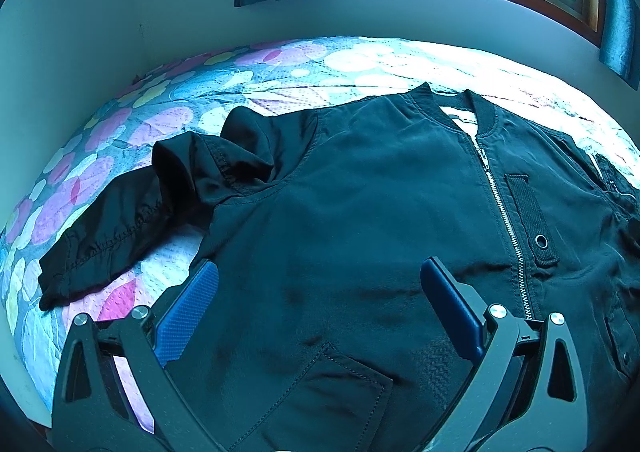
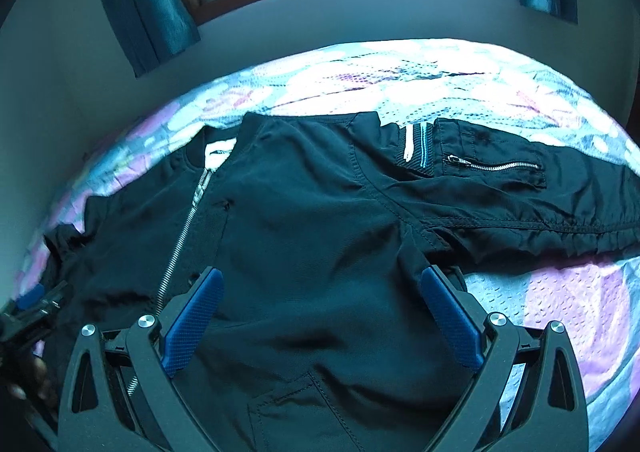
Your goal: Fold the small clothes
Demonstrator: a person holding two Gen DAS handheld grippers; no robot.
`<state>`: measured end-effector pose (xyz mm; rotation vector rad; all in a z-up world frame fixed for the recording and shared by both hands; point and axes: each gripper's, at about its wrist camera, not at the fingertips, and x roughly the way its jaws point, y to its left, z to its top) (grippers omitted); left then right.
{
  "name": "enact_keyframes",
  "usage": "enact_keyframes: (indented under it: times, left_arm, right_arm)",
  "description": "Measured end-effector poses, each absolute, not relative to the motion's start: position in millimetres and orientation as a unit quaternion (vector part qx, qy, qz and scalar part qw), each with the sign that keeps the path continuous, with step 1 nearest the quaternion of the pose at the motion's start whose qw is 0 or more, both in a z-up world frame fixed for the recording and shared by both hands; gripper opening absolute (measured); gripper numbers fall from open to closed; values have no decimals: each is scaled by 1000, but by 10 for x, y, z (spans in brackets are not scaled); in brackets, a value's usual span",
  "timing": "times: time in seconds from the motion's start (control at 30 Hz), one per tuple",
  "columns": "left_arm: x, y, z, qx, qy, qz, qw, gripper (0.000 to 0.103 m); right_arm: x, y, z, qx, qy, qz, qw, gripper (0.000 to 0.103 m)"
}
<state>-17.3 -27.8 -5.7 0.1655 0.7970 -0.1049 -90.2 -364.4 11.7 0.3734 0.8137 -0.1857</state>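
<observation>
- Black, thin and slippery-looking, the jacket [image 1: 360, 179] lies front-up and zipped on the flowered quilt [image 1: 168, 107], filling the space under and ahead of both tongs.
- The left gripper [image 1: 320, 284] is released, its blue pads [image 1: 188, 316] spread wide over the lower front panel with no cloth between them; the zipper [image 1: 504, 219] runs just to its right.
- The right gripper [image 2: 320, 292] is likewise released, holding nothing, above the other front panel, with the zipper on its left.
- Ahead and to the left of the left tongs, the left sleeve [image 1: 120, 228] is bunched and doubled over itself; I judge it needs flattening before any fold.
- Ahead and to the right of the right tongs, the right sleeve [image 2: 500, 195] stretches out straight, its small zip pocket [image 2: 492, 165] facing up.
- The step in hand looks like choosing grip points. A sound way: send each tong outward to its own sleeve, pinch only the cuff end, and carry it across the chest.
- Close on one layer where possible; this fabric will probably slide, so pinch at a seam or the ribbed trim.
- Keep the pads clear of the zipper teeth, which could snag.
- The collar [image 1: 452, 107] lies beyond both tongs; leave it squared so later folds stay even.
</observation>
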Motion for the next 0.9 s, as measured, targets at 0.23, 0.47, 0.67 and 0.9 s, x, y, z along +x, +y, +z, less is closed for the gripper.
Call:
enact_keyframes:
  times: [0.23,0.47,0.67,0.9]
  left_arm:
    - [-203,-289,-50,81,385,-61,917,101]
    - [-213,-291,-53,80,388,-67,916,101]
    - [-206,-278,-60,78,389,-58,916,101]
    - [-190,-262,-92,77,399,-48,913,101]
  right_arm:
    - [-1448,-4717,341,311,327,-115,885,98]
    - [-2388,-6225,253,445,234,-226,834,98]
    - [-2846,-7228,-203,558,195,-274,758,97]
    - [-2700,-7414,-408,570,204,-276,746,72]
